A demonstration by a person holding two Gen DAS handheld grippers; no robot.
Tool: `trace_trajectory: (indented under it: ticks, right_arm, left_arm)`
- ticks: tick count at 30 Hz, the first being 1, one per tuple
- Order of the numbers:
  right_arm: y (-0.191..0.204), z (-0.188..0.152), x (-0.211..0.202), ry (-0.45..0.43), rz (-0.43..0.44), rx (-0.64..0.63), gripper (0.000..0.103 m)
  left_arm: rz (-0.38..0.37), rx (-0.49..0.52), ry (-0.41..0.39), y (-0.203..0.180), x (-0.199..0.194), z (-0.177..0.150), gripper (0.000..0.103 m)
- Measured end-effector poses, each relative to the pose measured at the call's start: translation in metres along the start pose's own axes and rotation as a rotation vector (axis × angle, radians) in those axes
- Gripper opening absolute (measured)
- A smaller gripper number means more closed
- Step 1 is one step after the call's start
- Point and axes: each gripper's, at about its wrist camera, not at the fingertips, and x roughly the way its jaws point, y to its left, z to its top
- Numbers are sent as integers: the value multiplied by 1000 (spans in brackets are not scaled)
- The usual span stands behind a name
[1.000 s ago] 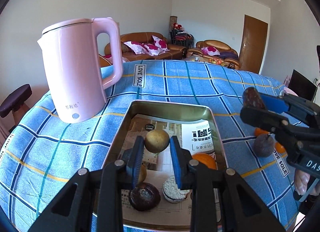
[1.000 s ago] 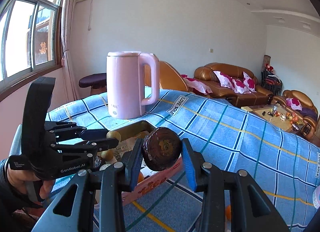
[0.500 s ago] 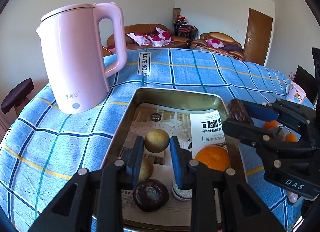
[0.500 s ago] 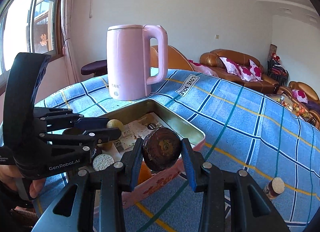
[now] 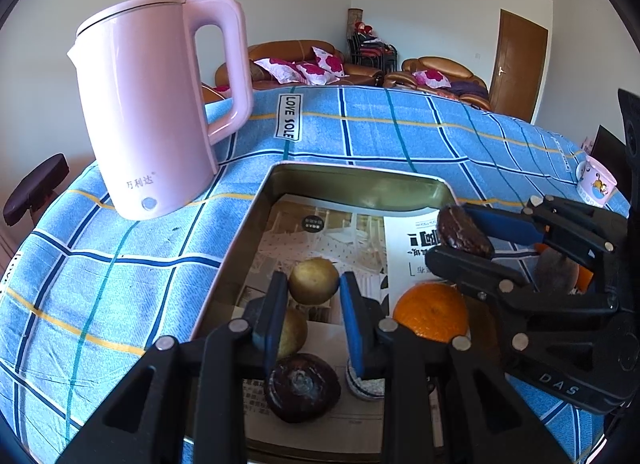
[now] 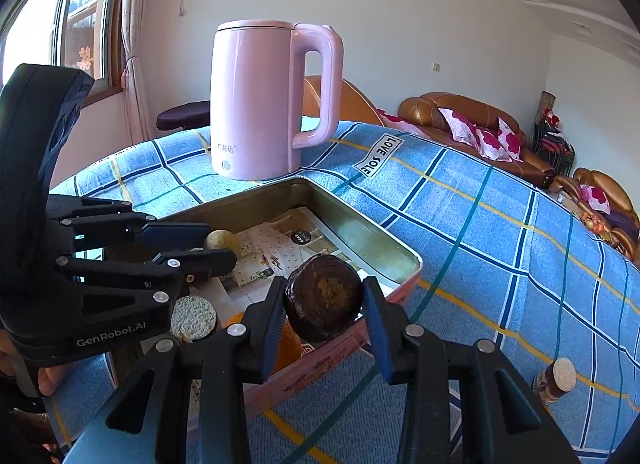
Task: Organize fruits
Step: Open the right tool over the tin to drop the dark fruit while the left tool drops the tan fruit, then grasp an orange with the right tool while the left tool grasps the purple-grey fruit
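Dark brown and round, the fruit (image 6: 323, 299) sits clamped in the right gripper (image 6: 324, 306) just above the near rim of the metal tray (image 6: 374, 248), which we judge is a carry toward setting it down inside. The left gripper (image 5: 313, 306) is closed on a yellow-green fruit (image 5: 314, 280) over the tray's paper lining, beside an orange (image 5: 432, 318). We read "LOVE SOLE" on the blue checked cloth (image 5: 392, 135) covering the tabletop, "GenRobot.AI" on the left gripper, and Chinese characters on the pink kettle (image 5: 156, 103).
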Motion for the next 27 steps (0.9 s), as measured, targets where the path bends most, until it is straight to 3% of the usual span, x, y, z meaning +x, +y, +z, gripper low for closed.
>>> trace_trajectory:
  ticks: [8, 11, 13, 14, 16, 21, 27]
  right_arm:
    - [2, 0, 1, 3, -12, -6, 40]
    - [2, 0, 0, 0, -16, -2, 42]
    - [1, -1, -2, -7, -18, 4, 57]
    - [1, -1, -4, -13, -11, 9, 59]
    - [1, -2, -7, -21, -6, 16, 59]
    - [-1, -3, -16, -37, -16, 36, 60]
    - [-9, -7, -43, -62, -52, 68, 63]
  left_arm:
    - [8, 1, -1, 0, 1, -1, 30]
    - [5, 5, -1, -1, 1, -2, 38]
    - [13, 5, -11, -2, -1, -3, 43]
    - [13, 2, -13, -1, -3, -3, 45]
    - [11, -7, -22, -1, -7, -3, 49]
    - [10, -37, -66, 1, -23, -3, 72]
    - [-28, -39, -107, -14, -42, -7, 81]
